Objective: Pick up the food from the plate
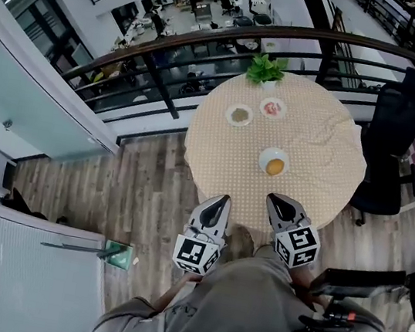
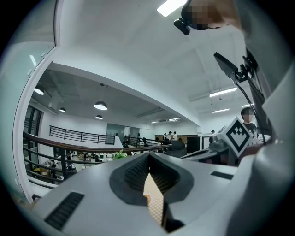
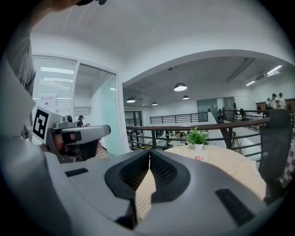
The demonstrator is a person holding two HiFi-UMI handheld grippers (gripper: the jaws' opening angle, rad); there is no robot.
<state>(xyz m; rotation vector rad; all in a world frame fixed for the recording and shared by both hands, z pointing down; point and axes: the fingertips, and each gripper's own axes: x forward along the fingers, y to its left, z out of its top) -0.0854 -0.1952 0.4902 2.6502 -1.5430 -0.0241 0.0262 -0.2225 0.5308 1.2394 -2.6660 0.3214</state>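
Observation:
A round table (image 1: pixel 320 144) with a beige dotted cloth carries three small white plates. The nearest plate (image 1: pixel 273 163) holds a round orange food. Farther back sit a plate with greenish food (image 1: pixel 240 115) and a plate with red food (image 1: pixel 272 107); the red one (image 3: pixel 198 158) also shows in the right gripper view. My left gripper (image 1: pixel 223 200) (image 2: pixel 149 156) and right gripper (image 1: pixel 272 199) (image 3: pixel 150 153) hover side by side at the table's near edge, short of the orange plate. Both are shut with nothing between the jaws.
A small potted plant (image 1: pixel 266 69) (image 3: pixel 197 136) stands at the table's far edge, against a dark curved railing (image 1: pixel 212 41). A black office chair (image 1: pixel 394 144) stands close to the table's right side. Wooden floor (image 1: pixel 142 182) lies to the left.

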